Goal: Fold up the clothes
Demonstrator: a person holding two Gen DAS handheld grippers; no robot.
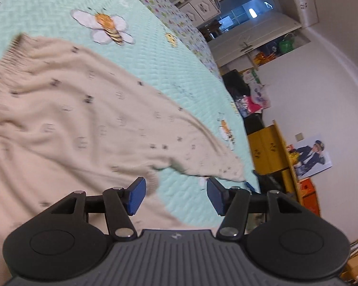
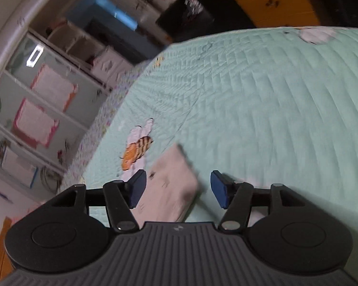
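Note:
A cream knit sweater [image 1: 66,119] with small dark marks lies spread on the mint green quilted bedspread [image 1: 169,76]. One sleeve runs out to the right, its cuff [image 1: 229,171] just beyond my left gripper [image 1: 176,196]. That gripper is open and empty, hovering over the gap between the sweater's body and sleeve. In the right wrist view a cream part of the sweater [image 2: 171,186] lies between and below the open fingers of my right gripper [image 2: 177,189]. The blue pads [image 2: 218,190] hold nothing.
Embroidered bees [image 1: 107,26] decorate the bedspread [image 2: 262,109]. Beyond the bed's edge stand a yellow cabinet [image 1: 269,147], dark bags [image 1: 236,88] and white shelving [image 1: 202,4]. A wardrobe with pink panels [image 2: 35,109] is left of the bed.

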